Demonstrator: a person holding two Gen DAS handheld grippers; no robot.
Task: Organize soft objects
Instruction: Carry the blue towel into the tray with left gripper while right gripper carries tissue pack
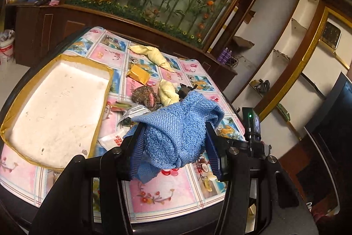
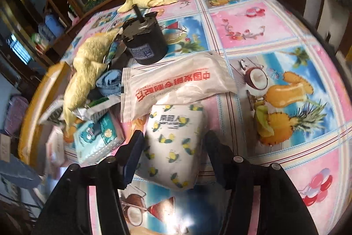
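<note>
while the left claw point(image 1: 176, 142) clamps a blue towel point(image 1: 178, 129), the right claw point(image 2: 173, 147) (fingers apart) straddles a tissue pack point(image 2: 173, 144).

The cloth point(image 1: 176, 136) bunched between my left fingers is sky blue with a coarse woven texture. Left of it, the tray point(image 1: 105, 89) is white inside with a mustard-yellow rim. Under my right fingers the packet point(image 2: 173, 147) is white, dotted with small yellow-and-green shapes, lemons perhaps. The tablecloth point(image 2: 253, 21) beneath shows pink and blue squares of fruit.
</note>
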